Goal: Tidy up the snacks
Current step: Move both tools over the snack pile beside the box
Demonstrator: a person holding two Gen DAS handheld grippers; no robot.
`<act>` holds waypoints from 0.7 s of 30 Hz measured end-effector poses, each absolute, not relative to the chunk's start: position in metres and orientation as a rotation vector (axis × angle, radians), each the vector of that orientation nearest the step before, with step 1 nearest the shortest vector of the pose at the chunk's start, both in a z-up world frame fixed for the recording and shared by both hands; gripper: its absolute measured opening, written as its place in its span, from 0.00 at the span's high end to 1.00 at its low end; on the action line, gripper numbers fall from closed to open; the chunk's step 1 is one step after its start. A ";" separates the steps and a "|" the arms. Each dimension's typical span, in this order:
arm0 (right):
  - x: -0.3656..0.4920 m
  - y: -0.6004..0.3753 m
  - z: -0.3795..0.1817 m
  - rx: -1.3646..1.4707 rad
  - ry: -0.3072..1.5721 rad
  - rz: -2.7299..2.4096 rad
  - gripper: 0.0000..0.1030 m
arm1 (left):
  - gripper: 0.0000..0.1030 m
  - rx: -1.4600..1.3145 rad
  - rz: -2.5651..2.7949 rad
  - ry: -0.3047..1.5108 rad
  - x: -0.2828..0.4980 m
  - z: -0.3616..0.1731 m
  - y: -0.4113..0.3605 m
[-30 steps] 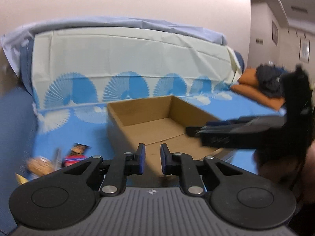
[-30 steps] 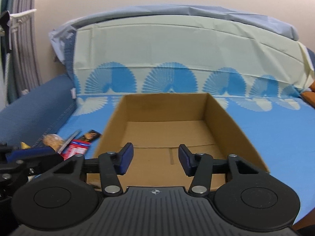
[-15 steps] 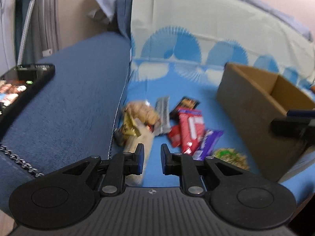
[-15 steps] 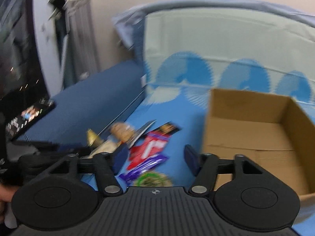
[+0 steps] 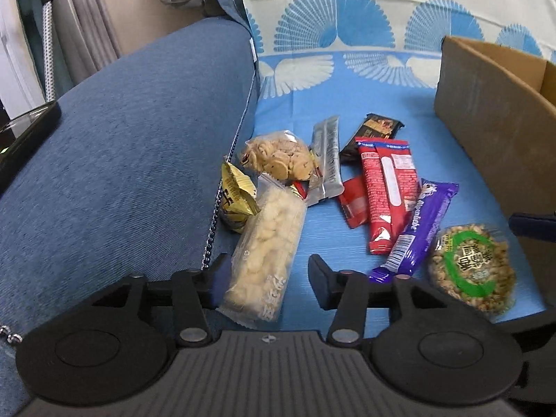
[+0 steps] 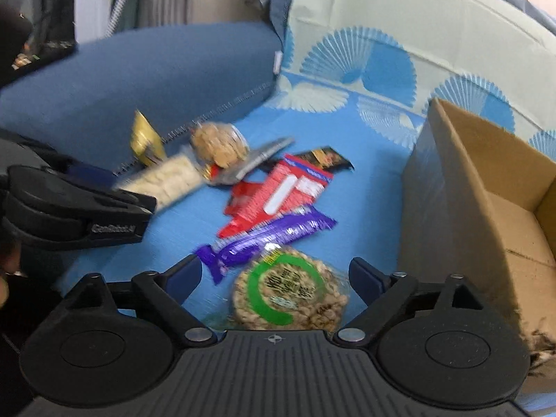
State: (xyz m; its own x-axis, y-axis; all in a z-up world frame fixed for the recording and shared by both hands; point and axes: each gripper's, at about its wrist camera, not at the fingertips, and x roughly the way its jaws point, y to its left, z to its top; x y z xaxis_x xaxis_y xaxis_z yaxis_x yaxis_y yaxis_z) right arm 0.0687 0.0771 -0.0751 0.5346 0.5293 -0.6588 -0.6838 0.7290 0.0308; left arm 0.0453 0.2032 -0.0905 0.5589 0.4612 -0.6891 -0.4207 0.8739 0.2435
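A pile of snacks lies on the blue sofa cover left of an open cardboard box. My left gripper hangs low over the pile with its jaws opening. A long clear pack of pale puffs lies between them, and the right pad stands off it. My right gripper is also opening, with a round nut pack with a green label between its pads, untouched. A purple bar, a red pack and a cookie bag lie beyond.
A blue sofa armrest rises on the left, with a dark phone on top. A silver bar, a gold packet and a dark packet sit in the pile. The patterned backrest cover is behind.
Both grippers swung left from the box and dropped toward the snack pile. Both pairs of jaws have widened, and a snack now lies between each pair.
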 end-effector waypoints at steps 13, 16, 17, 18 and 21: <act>0.076 0.088 -0.096 -0.310 0.728 0.718 0.11 | 0.40 0.068 0.531 0.844 0.052 -0.096 0.202; 0.076 0.087 -0.096 -0.313 0.715 0.709 0.16 | 0.38 0.068 0.531 0.844 0.052 -0.096 0.202; 0.076 0.086 -0.096 -0.314 0.709 0.702 0.20 | 0.38 0.068 0.531 0.844 0.052 -0.096 0.202; 0.076 0.085 -0.097 -0.313 0.705 0.696 0.21 | 0.37 0.069 0.531 0.844 0.053 -0.097 0.201; 0.076 0.083 -0.096 -0.307 0.694 0.705 0.39 | 0.31 0.075 0.530 0.850 0.056 -0.100 0.200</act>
State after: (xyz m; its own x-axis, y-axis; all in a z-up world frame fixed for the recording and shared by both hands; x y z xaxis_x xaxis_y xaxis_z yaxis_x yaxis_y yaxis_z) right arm 0.0758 0.0828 -0.0961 0.5525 0.4884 -0.6754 -0.6830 0.7298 -0.0310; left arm 0.0563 0.2001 -0.0999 0.5396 0.4744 -0.6956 -0.4158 0.8685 0.2699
